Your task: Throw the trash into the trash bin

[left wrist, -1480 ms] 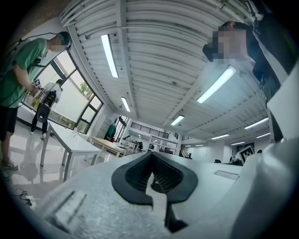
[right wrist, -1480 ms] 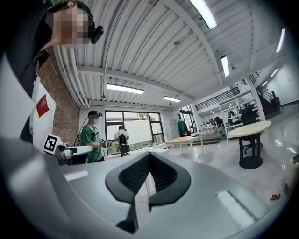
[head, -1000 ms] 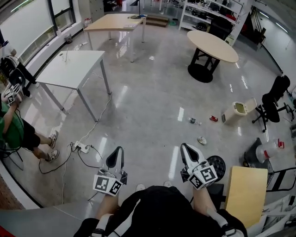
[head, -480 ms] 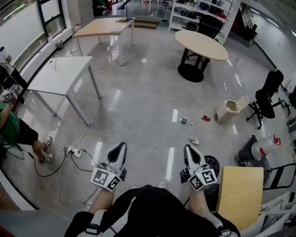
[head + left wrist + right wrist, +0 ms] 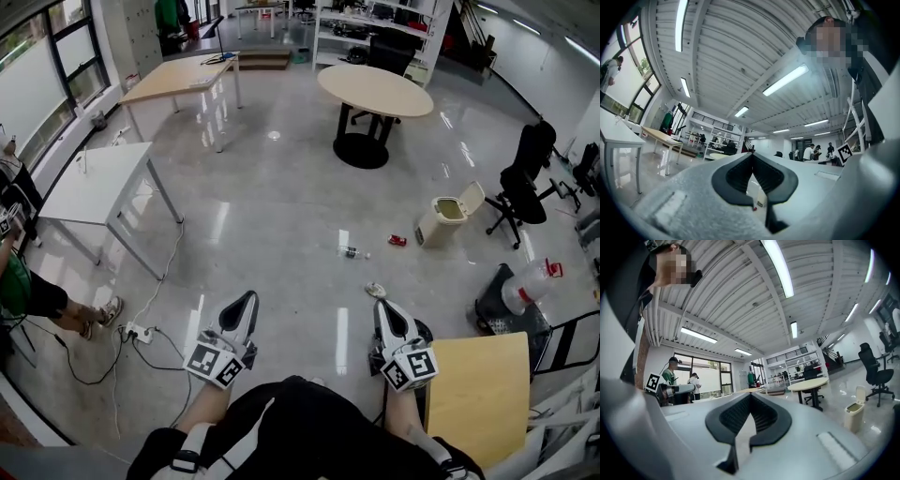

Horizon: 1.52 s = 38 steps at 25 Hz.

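Note:
The beige trash bin [image 5: 441, 221] stands on the shiny grey floor with its lid flipped up. It also shows at the right of the right gripper view as the bin [image 5: 855, 416]. Trash lies on the floor near it: a small bottle [image 5: 352, 252], a red can [image 5: 397, 241] and a crushed piece [image 5: 376, 291]. My left gripper [image 5: 242, 302] and right gripper [image 5: 382, 307] are held out level in front of my body, well short of the trash. Both are shut with nothing between the jaws. The left gripper [image 5: 752, 154] looks toward the bin and the red can [image 5: 754, 209].
A round wooden table [image 5: 375, 89] stands ahead. A white table [image 5: 94, 183] is at the left and a long wooden table [image 5: 183, 75] behind it. A small wooden table [image 5: 469, 384] is close at my right. An office chair [image 5: 525, 173], a power strip with cables [image 5: 141, 333] and a seated person [image 5: 19, 291] are around.
I have walked forward across the floor with both grippers held shut in front of me. The bin and the scattered trash now sit closer and more to the left in the head view.

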Available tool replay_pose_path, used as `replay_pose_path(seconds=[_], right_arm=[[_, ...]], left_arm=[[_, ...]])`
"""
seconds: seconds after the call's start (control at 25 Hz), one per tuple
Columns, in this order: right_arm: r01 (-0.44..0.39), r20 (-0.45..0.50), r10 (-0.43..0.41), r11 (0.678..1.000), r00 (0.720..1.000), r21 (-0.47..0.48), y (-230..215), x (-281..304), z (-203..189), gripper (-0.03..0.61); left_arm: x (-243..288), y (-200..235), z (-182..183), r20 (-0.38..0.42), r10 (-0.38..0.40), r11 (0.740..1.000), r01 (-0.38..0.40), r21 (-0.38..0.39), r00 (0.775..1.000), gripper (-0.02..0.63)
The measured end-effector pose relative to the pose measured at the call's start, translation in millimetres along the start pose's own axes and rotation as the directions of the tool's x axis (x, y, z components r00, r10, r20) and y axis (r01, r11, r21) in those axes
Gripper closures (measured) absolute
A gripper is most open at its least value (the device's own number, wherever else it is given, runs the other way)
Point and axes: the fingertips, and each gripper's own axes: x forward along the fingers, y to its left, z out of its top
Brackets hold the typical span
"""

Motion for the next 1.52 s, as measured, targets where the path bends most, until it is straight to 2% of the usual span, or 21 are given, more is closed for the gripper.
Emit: replay_pose_path(seconds=[0.32,0.52,0.68,0.92,1.24,1.32,1.4,1.44,1.52], right_arm=[[0.095,0.05,-0.096,0.995,0.994,0.028,-70,-39,20,0.574],[0.115,0.079,-0.116,0.993,0.99,0.021,-89,-52,24,0.574],[0.179,0.058,-0.183,0.982,0.981,0.064,-114,-74,12,0.574],[0.23,0.032,-0.233,0.969,0.972,0.086,-136,-92,-1,0.574],[0.328,0.078,-0.334,0.942,0.939,0.077,-163,-91,18,0.574],[0.367,0.081,-0.372,0.928,0.925,0.068,-171,-83,19,0.574],[0.408,0.082,-0.412,0.911,0.907,0.065,-181,-75,21,0.574],[0.426,0.083,-0.43,0.903,0.899,0.058,-186,-70,22,0.574],[0.455,0.089,-0.456,0.89,0.885,0.035,-196,-56,26,0.574]], left_arm=[[72,-62,-10,-0.005,-0.125,0.992,0.125,-0.004,0.992,0.614],[102,-96,-20,-0.021,-0.23,0.973,0.229,-0.016,0.973,0.614],[121,-120,-31,-0.062,-0.279,0.96,0.279,-0.023,0.958,0.614],[144,-134,-47,-0.098,-0.325,0.946,0.324,-0.02,0.941,0.614],[197,-140,-69,-0.093,-0.413,0.911,0.411,-0.042,0.906,0.614],[213,-136,-74,-0.097,-0.448,0.892,0.452,0.018,0.889,0.614],[228,-136,-81,-0.125,-0.503,0.848,0.516,0.121,0.855,0.614],[236,-136,-81,-0.132,-0.528,0.828,0.543,0.14,0.839,0.614],[256,-129,-77,-0.113,-0.553,0.818,0.564,0.117,0.825,0.614]])
